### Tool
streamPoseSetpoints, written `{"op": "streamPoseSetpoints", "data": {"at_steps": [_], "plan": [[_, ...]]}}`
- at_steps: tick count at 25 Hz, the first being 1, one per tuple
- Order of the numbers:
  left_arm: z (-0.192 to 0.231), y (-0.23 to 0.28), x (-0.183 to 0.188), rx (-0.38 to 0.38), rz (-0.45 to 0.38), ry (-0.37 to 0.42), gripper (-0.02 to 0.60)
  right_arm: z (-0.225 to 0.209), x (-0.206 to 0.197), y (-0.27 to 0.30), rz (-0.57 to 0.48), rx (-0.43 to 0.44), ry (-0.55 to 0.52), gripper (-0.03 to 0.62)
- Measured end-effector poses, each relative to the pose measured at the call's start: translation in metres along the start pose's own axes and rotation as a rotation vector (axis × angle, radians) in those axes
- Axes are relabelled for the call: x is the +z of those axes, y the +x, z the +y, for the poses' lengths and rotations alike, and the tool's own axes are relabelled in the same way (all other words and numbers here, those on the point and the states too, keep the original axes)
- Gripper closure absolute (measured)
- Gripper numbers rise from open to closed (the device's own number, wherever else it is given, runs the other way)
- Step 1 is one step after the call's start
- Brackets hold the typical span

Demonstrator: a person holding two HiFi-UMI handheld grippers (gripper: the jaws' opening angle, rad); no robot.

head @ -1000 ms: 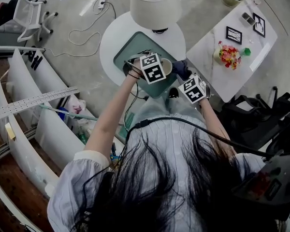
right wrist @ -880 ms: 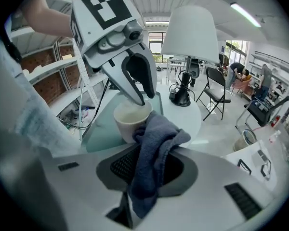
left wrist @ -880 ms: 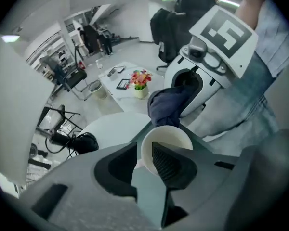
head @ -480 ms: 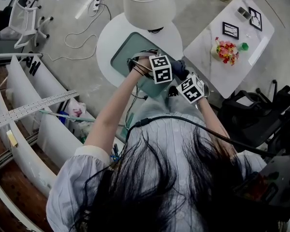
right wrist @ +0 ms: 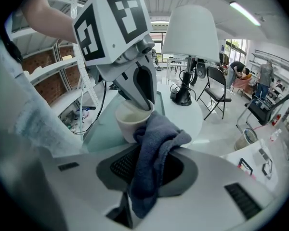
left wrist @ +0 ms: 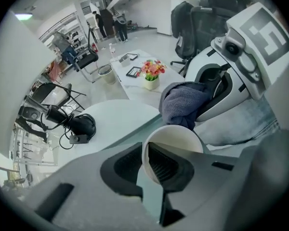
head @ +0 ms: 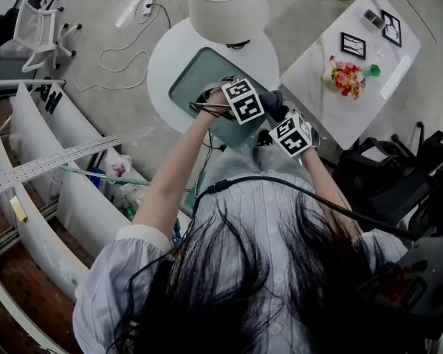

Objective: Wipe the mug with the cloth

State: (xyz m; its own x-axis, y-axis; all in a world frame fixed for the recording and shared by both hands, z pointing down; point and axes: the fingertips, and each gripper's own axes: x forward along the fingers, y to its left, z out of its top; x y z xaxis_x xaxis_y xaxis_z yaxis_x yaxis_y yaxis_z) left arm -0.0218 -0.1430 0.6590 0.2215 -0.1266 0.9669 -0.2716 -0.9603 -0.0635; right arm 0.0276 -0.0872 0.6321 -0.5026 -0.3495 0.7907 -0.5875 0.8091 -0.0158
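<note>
Your right gripper (right wrist: 143, 177) has its jaws clamped on a soft, grey-blue terry cloth (right wrist: 154, 143), bunched against the outside of the smooth white cylindrical mug (right wrist: 130, 121). Your left gripper (left wrist: 145, 163) pinches the mug's thin rim, one jaw inside, over the teal mat (head: 196, 80) on the round white surface (head: 162, 61). Since a second ago, the left gripper's marker cube has swung over the mug's mouth in the head view.

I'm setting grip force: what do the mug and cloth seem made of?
The mug looks like glazed ceramic: cream-white, smooth, with a rigid even wall, though plastic is possible. The cloth looks like terry or microfibre: matte blue-grey, fuzzy pile, limp folds.
</note>
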Motion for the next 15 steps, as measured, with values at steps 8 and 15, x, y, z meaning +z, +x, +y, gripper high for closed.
{"op": "streamPoseSetpoints", "data": {"at_steps": [8, 15], "plan": [[0.004, -0.005, -0.010, -0.006, -0.035, -0.300, 0.531, 0.004, -0.001, 0.000, 0.000, 0.013, -0.014, 0.500], [0.012, -0.011, -0.026, 0.040, -0.051, -0.634, 0.531, 0.011, 0.000, 0.003, 0.003, 0.031, -0.033, 0.500]]}}
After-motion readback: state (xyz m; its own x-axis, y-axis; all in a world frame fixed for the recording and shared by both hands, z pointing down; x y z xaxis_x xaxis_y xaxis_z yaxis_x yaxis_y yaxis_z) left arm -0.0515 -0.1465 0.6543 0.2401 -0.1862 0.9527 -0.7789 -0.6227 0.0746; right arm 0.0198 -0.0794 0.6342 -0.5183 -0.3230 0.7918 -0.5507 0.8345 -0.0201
